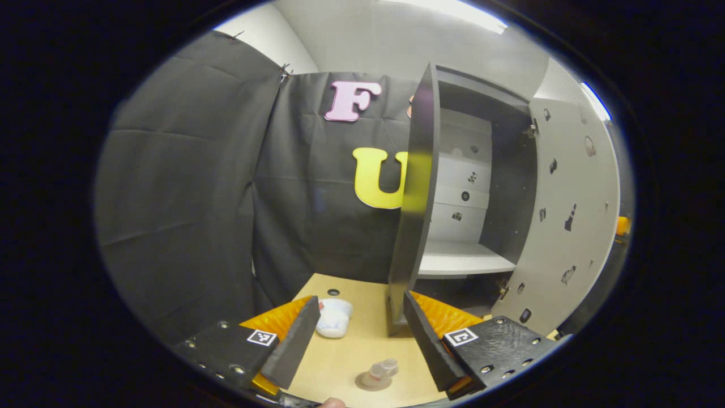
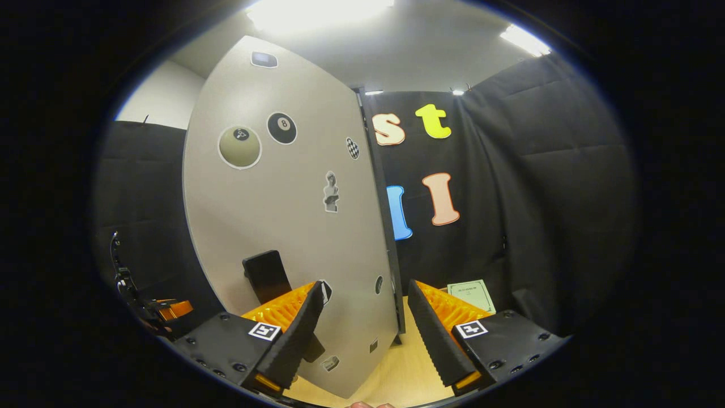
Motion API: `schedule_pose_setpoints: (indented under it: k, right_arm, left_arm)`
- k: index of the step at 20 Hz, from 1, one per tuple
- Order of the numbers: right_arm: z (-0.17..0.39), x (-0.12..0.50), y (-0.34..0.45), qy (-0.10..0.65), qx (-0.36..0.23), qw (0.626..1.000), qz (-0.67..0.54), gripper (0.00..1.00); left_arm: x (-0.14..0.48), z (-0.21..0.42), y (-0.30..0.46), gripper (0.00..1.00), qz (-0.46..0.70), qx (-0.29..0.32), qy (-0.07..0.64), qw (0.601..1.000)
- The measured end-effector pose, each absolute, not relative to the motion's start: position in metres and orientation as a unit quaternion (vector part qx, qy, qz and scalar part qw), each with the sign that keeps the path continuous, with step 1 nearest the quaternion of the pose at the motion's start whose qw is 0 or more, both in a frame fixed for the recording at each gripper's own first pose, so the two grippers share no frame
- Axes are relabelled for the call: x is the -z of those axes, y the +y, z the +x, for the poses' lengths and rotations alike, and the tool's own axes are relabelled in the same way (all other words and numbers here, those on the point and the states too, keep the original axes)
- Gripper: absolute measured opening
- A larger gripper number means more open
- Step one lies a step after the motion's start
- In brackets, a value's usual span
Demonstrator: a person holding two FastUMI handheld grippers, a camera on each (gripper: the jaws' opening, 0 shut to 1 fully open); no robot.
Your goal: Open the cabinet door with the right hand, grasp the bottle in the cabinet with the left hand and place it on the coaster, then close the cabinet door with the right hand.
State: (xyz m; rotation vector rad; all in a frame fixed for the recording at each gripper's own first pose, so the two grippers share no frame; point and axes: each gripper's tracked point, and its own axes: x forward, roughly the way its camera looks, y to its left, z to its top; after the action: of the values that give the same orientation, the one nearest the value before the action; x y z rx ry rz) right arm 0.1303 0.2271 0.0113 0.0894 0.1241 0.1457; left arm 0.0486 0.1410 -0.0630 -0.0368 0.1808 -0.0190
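Nearest in the left gripper view, the left gripper (image 1: 359, 334) hangs wide and empty over the tabletop (image 1: 351, 362), apparently clear of the bottle (image 1: 383, 371), which stands on the coaster (image 1: 368, 383) near the front edge, so the placing looks done. In the right gripper view, the right gripper (image 2: 362, 328) is also wide, its fingers straddling the free edge of the open door (image 2: 283, 226), likely to swing it shut. Farther back, the cabinet (image 1: 470, 187) shelf looks bare, though its lower part is dim.
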Motion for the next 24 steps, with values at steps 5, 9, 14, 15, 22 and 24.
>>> schedule_pose_setpoints:
  k: [5, 9, 14, 15, 22, 24]
  right_arm:
    - [0.145, -0.005, 0.277, 0.071, -0.103, 0.991, 0.048, 0.96]
    - [0.155, 0.009, 0.326, 0.079, -0.147, 0.984, 0.057, 0.96]
    - [0.165, 0.021, 0.353, 0.087, -0.167, 0.981, 0.033, 0.96]
    - [0.166, 0.022, 0.353, 0.088, -0.164, 0.982, 0.030, 0.96]
    - [0.161, 0.030, 0.316, 0.101, -0.109, 0.989, 0.004, 0.98]
    - [0.158, 0.028, 0.302, 0.098, -0.099, 0.990, 0.001, 0.98]
  left_arm:
    - [0.067, 0.057, 0.153, 0.89, -0.022, 0.017, 0.095, 0.995]
    - [0.068, 0.056, 0.160, 0.89, -0.008, 0.020, 0.098, 0.995]
    - [0.065, 0.048, 0.161, 0.89, -0.006, 0.034, 0.098, 0.995]
    - [0.065, 0.047, 0.156, 0.90, -0.006, 0.044, 0.100, 0.994]
    - [0.049, 0.049, 0.105, 0.89, -0.004, 0.093, 0.078, 0.993]
    - [0.044, 0.050, 0.086, 0.89, -0.005, 0.102, 0.071, 0.992]
